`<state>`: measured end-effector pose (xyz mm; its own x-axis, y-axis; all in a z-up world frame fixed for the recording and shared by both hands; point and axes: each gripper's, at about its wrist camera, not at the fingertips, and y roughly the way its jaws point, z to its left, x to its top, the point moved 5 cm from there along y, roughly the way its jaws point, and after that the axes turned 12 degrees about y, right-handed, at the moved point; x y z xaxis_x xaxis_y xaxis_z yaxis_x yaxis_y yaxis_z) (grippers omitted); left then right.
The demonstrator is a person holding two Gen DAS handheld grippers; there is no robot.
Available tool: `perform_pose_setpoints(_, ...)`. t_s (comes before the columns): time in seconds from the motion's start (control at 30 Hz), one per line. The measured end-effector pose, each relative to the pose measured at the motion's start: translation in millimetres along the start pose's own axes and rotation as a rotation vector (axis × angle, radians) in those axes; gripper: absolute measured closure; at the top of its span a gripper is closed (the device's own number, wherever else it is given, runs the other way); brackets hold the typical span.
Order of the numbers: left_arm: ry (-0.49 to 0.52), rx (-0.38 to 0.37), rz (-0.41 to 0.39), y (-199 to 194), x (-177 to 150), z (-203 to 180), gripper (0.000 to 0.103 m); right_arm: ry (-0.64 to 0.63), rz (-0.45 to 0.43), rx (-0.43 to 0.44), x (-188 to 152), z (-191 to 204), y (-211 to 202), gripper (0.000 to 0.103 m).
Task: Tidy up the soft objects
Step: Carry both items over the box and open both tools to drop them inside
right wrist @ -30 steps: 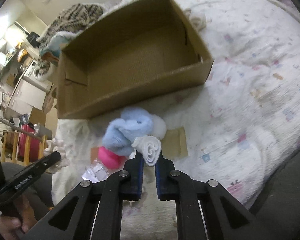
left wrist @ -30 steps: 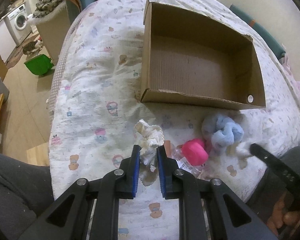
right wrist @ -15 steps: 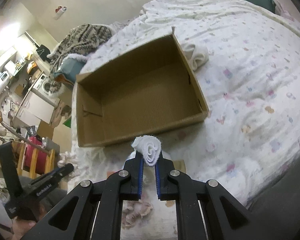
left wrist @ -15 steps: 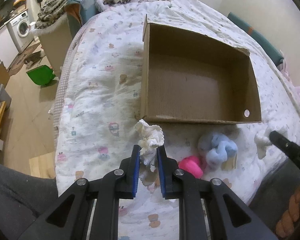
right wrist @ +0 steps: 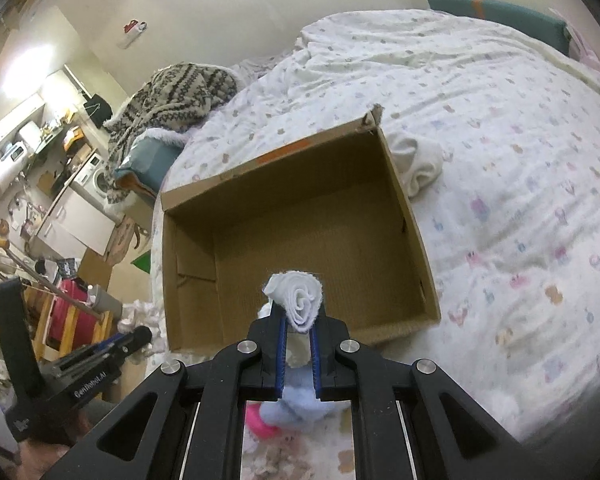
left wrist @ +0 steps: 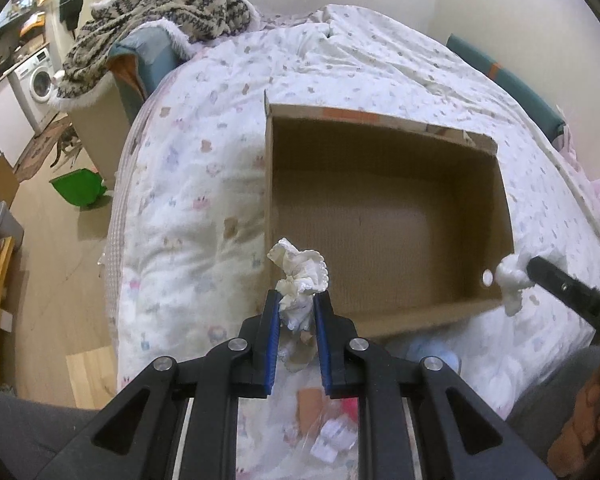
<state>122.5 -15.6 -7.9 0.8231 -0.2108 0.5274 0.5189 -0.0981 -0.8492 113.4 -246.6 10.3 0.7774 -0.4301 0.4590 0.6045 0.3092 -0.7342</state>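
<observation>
Bed (left wrist: 204,184) with cardboard box (left wrist: 384,216), both fingers loaded.
I see my left gripper (left wrist: 296,308) clamped on a cream frilly cloth (left wrist: 300,276) at the box's near-left corner; my right gripper (right wrist: 299,326) pinches a white rolled cloth (right wrist: 298,298) over its near wall.

White lettering reading "GenRobot.AI" stands on the black body of the left gripper (right wrist: 138,338), at the lower left of the right wrist view.

left black two-finger gripper with blue pads (left wrist: 297,307) clamped and angled down, right black blue-padded gripper (right wrist: 299,327) likewise
</observation>
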Motion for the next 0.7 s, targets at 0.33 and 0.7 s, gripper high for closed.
perform_pose_setpoints(0.33, 0.027, 0.028, 0.002, 35.2, 26.8, -13.9, 0.088, 0.014, 0.044, -0.031, 11.7, -16.2, 46.2, 0.091)
perform_pose_setpoints(0.7, 0.066, 0.028, 0.057, 80.8, 25.0, -29.6, 0.087, 0.003, 0.103, -0.058, 1.1, -31.2, 83.3, 0.091)
